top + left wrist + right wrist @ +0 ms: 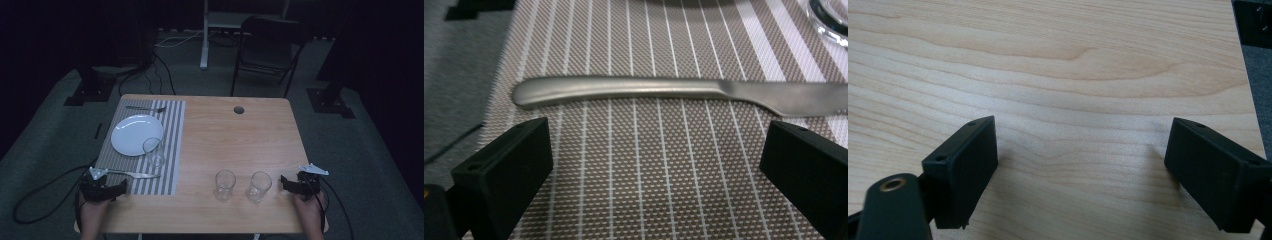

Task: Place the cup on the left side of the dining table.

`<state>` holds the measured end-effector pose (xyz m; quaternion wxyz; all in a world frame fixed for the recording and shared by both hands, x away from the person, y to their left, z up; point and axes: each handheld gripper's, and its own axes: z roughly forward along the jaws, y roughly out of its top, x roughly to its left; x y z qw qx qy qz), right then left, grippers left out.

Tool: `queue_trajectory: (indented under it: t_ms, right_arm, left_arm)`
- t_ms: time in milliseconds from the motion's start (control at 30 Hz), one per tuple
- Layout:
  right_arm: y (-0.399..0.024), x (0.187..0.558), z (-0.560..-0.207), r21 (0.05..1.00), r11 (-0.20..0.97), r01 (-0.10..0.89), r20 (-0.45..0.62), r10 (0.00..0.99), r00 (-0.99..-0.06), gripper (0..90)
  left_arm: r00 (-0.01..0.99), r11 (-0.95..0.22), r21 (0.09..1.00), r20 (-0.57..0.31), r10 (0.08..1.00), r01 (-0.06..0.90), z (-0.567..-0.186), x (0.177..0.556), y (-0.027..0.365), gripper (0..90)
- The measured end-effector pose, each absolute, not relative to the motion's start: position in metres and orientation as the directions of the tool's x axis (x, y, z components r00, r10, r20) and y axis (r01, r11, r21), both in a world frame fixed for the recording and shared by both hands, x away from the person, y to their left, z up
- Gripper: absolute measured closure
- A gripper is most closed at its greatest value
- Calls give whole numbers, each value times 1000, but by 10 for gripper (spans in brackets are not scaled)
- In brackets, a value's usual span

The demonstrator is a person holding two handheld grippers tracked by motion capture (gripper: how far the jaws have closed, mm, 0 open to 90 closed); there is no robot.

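Note:
A striped placemat (172, 150) covers the left part of the wooden table (240, 135). On it lie a white plate (135, 134), a fork (146, 108) behind the plate, a clear glass (154, 152) at the plate's near right, and a metal knife (136, 174) near the front. My left gripper (107, 190) stands open just in front of the knife (664, 90), its jaws wide apart over the mat (649, 175). Two more empty glasses (225, 185) (259, 186) stand near the front edge. My right gripper (295, 184) is open beside the right-hand one, over bare wood (1073, 75).
A round cable hole (238, 109) sits near the table's far edge. A dark folding chair (270, 47) and a white stand (204, 35) are on the carpet behind. Cables trail on the floor at the left (35, 200). The table's right edge (1245, 85) lies close to my right gripper.

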<state>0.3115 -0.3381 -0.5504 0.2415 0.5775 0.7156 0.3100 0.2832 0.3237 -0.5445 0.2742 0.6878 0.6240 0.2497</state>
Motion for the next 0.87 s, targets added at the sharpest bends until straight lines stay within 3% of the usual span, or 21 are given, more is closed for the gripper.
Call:
queue_trajectory:
  t_ms: [867]
  right_arm:
    - [-336,312,-550,723,115,682,15,983,-182,133]
  left_arm:
    - [46,-41,688,12,999,725,-546,281,318,14]
